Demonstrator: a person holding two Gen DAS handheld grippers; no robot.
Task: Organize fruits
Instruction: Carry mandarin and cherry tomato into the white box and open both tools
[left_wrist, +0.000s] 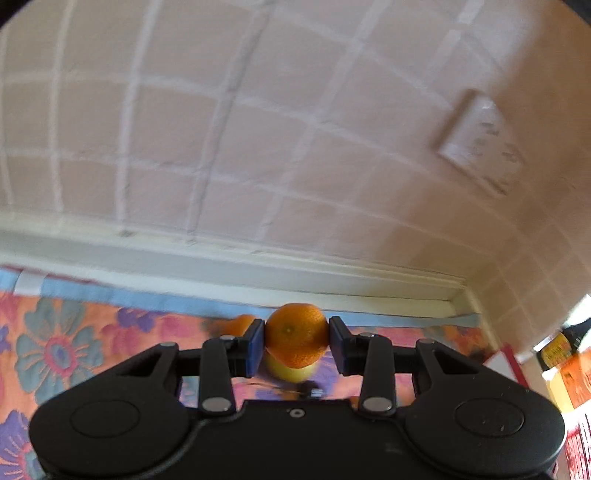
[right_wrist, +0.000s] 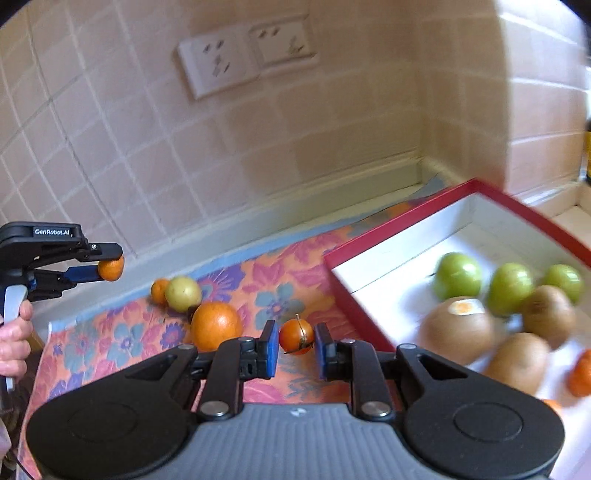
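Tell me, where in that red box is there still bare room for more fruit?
The red-rimmed white box is bare along its far side, between the back wall and the round green fruits. Its near right part is crowded with brown kiwis. Outside, the flowered cloth lies bare between box and big orange.

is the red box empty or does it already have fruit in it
Not empty. The red box already holds green fruits, brown kiwis and something orange at its near edge; the blur hides the exact count.
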